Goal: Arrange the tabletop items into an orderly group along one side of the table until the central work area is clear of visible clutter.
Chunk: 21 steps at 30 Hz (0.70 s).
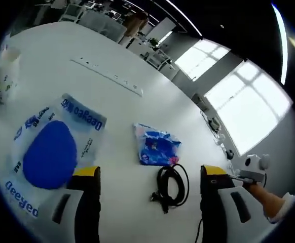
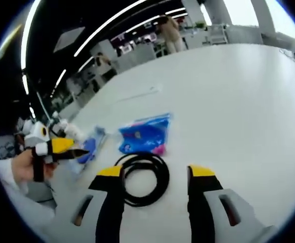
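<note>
Right gripper (image 2: 155, 177) is held wide open and empty over the coiled black cable (image 2: 141, 179), low in frame.
Collection of the cable seems in hand; a descent and closure around the coil is called for next.

Your right tool (image 2: 155, 177) hangs spread over the black cable coil (image 2: 143, 179); blue packet (image 2: 145, 134) just beyond on the white desk (image 2: 238, 101)

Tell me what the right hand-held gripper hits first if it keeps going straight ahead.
Probably the coiled black cable, lying between the open right hand-held gripper jaws; the blue packet lies beyond. Depth is uncertain.
</note>
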Available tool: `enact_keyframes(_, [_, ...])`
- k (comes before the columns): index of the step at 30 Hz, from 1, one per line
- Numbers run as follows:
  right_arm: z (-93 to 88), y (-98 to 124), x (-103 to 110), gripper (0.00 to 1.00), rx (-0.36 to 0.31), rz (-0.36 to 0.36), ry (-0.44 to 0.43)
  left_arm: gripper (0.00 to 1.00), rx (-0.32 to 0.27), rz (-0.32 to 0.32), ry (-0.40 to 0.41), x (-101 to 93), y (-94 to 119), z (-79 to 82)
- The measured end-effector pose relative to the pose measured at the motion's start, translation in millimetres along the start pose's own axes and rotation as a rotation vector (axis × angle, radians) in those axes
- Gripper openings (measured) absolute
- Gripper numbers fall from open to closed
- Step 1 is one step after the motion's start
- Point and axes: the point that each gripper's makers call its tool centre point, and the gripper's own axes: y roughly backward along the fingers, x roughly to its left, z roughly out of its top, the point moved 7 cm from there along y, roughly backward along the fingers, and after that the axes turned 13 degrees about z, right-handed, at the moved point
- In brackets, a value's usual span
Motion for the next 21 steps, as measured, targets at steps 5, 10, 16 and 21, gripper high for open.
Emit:
enact_keyframes(5, [-5.6, 16.6, 5.9, 0.52, -0.025, -0.013, -0.017, 0.92, -0.054, -0.004, -0.026, 7.6, 26.4, 2.7])
enact_keyframes(10, [-11.9, 25.7, 11.4, 0.55, -0.053, -0.021, -0.044, 0.93, -0.074, 0.02, -0.073, 18.9, 45.1, 4.3])
enact_keyframes(16, [-18.5, 30.1, 15.8, 0.58, -0.092, -0.028, -0.08, 0.93, -0.101, 0.074, -0.035, 38.9, 63.6, 5.6])
enact_keyframes(21, [-26.6, 30.7, 14.6, 0.56, -0.103, -0.031, -0.109, 0.92, -0.123, 0.113, 0.018, 52.2, 72.1, 1.8])
